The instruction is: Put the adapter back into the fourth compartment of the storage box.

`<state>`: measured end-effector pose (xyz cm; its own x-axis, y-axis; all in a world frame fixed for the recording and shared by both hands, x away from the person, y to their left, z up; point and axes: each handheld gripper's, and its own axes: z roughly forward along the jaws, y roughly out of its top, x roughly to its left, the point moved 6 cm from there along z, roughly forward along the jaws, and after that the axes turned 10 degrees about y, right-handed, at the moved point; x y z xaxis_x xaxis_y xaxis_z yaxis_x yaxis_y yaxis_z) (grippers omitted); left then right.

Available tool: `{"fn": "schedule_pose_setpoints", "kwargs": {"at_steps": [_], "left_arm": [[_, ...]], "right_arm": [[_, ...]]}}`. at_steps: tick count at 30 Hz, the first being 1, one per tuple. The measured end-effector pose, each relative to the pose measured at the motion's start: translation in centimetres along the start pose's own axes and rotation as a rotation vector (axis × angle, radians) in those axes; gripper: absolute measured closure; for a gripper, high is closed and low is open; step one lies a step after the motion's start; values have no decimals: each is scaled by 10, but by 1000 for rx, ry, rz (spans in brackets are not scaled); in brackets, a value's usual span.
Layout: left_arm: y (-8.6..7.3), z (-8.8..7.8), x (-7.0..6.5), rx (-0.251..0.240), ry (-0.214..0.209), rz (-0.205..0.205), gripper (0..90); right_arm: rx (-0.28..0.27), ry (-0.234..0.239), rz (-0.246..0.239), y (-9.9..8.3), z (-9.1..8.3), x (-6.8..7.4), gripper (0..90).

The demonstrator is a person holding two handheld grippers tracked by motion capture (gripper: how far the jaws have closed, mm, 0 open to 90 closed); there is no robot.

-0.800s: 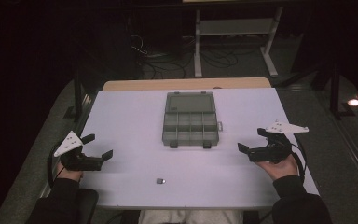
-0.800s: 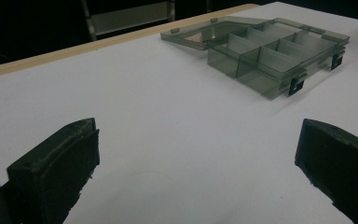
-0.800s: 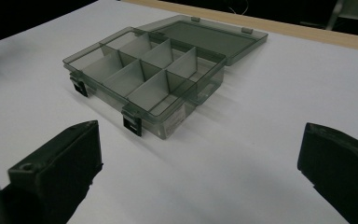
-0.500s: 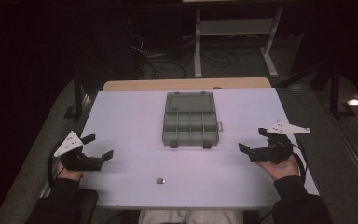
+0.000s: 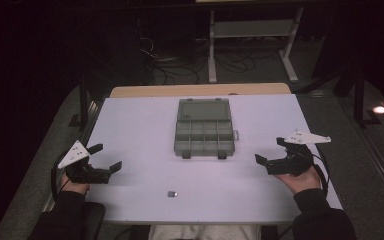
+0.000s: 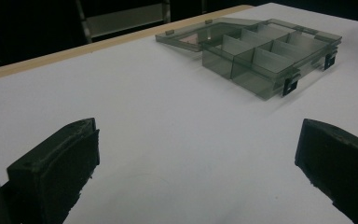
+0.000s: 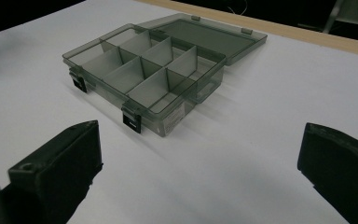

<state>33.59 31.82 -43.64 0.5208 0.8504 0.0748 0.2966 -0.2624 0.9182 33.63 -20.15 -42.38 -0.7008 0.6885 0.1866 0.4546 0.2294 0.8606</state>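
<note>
A smoky transparent plastic compartment box (image 5: 204, 127) lay open, lid flat, mid white surface (image 5: 140, 130). Left gripper (image 5: 106, 159) and right gripper (image 5: 269, 152) flanked it well apart, fingers wide, holding nothing.

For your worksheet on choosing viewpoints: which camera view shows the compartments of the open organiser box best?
The right gripper view: the organiser box sits close, its dividers and two front latches clear. The left gripper view shows it farther off, at a low slant. The high view shows its whole grid and open lid, but small.
</note>
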Motion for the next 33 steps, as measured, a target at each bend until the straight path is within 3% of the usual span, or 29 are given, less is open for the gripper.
{"fn": "schedule_pose_setpoints", "kwargs": {"at_steps": [10,15,33], "left_arm": [[0,0,0,-2,-1,3,0],[-1,2,-4,10,-23,23,0],[-1,1,-3,14,-8,27,0]], "right_arm": [[8,12,-3,1,1,3,0],[23,46,-15,5,5,10,0],[32,102,-49,23,7,25,0]]}}
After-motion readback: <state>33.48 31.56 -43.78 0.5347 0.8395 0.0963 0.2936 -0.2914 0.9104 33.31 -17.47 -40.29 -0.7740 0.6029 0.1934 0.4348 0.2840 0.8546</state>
